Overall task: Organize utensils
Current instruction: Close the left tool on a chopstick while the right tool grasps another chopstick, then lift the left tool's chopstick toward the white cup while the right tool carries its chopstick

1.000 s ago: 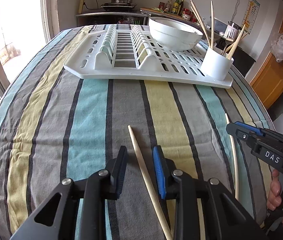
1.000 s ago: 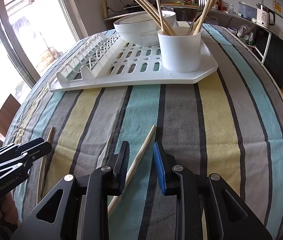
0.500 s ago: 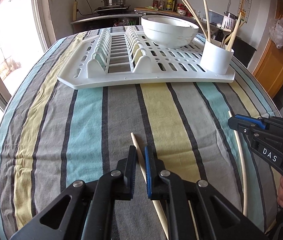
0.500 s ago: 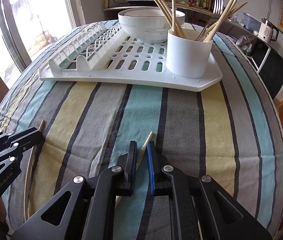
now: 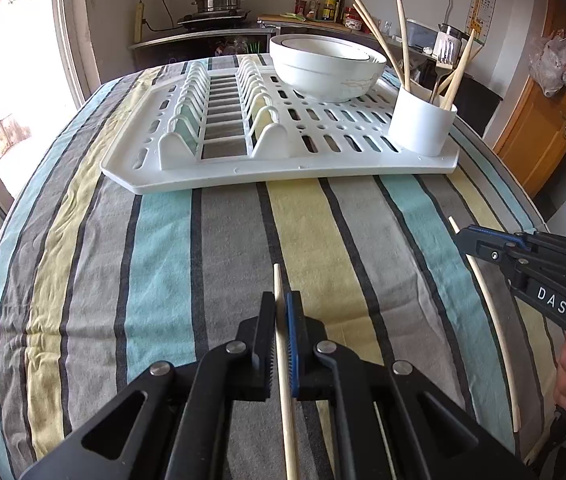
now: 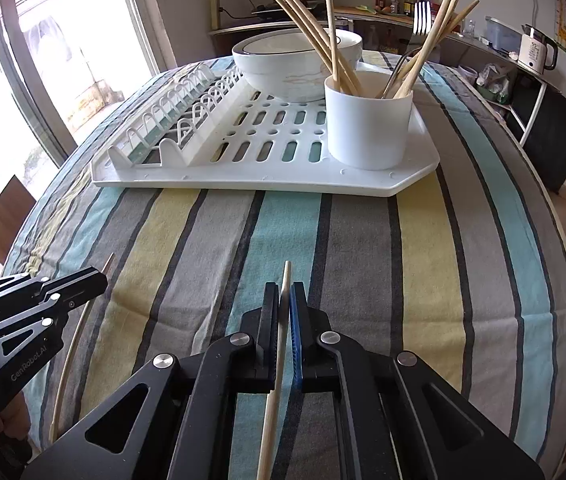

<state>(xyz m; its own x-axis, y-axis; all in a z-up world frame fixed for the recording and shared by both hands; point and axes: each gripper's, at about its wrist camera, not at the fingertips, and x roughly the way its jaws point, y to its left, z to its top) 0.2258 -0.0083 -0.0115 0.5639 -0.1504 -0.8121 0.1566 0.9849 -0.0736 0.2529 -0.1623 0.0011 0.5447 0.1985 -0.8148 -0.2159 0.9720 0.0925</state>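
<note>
Daylight is pouring in through the window (image 5: 11, 92) on the left, blowing it out to white. The striped tablecloth (image 5: 163, 248) is showing evenly lit, with soft shadows. Fisheye bending is curving the edges, and the far shelf (image 6: 399, 16) is looking perhaps slightly soft.

Both clamped chopsticks run off the six o'clock edge: the left chopstick (image 5: 284, 380); the right chopstick (image 6: 273, 396); bottles (image 5: 325, 3) at twelve o'clock too small to read.
</note>
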